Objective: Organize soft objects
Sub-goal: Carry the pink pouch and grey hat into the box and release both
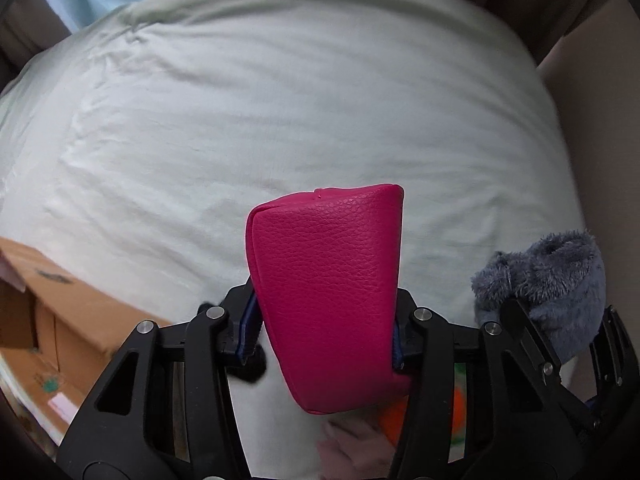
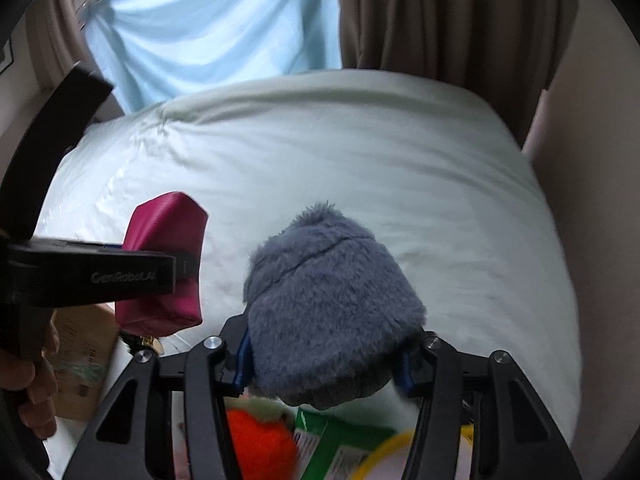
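I have both tongs loaded at once. The left tongs (image 1: 326,336) are pinching a bright pink pebbled-leather pouch (image 1: 328,288) across its lower body, pads pressed into both flanks, so the pouch stands up ahead of the fingers with its seamed end pointing away from me. I grip it low because the wider end would likely splay the jaws — and the stiff leather keeps its shape there.

The right tongs (image 2: 324,364) are clamped on a grey-blue fluffy plush item (image 2: 332,312), the pile bulging over both fingers; soft fur squashes, so I judge a deep bite is needed to stop it slipping out.

Both things hang clear above the pale wrinkled bedsheet (image 1: 280,120), which lies beyond and under the tongs. Left of the left tongs sits an open brown cardboard box (image 1: 60,312) — probably where sorted items go. Just beneath the right tongs I see an orange fuzzy toy (image 2: 260,440) and a green printed packet (image 2: 340,440), so a pile still waits there.
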{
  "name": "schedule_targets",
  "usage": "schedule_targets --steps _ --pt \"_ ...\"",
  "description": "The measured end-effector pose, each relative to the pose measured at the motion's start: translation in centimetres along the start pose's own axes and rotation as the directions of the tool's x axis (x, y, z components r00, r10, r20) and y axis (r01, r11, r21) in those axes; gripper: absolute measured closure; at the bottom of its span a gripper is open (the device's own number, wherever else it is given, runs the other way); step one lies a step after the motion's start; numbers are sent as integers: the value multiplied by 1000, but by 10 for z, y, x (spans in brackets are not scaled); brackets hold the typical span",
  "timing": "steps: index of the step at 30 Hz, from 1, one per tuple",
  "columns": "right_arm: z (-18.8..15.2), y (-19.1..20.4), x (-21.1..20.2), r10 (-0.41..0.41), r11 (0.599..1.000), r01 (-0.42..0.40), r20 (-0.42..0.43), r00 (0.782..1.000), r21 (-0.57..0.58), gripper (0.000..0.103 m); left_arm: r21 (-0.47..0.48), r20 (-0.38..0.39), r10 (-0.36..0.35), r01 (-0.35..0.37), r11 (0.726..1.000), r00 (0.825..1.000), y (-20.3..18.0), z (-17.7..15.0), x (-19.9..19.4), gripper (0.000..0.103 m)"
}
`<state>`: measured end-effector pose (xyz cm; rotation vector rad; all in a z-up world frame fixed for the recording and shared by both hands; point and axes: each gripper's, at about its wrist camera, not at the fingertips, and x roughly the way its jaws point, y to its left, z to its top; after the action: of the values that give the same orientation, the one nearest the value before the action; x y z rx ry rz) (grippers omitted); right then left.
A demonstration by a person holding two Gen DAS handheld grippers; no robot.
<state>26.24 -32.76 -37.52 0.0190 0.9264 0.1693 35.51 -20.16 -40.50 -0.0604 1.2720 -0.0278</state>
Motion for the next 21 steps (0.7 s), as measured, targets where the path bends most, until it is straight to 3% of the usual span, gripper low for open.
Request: schedule_targets --steps 12,21 --pt "41 42 -145 -35 999 33 101 994 27 53 -11 136 -95 98 995 986 17 -27 -164 58" --pt "55 124 -224 -9 999 4 148 989 33 53 -25 243 -97 107 994 965 92 -50 -266 58"
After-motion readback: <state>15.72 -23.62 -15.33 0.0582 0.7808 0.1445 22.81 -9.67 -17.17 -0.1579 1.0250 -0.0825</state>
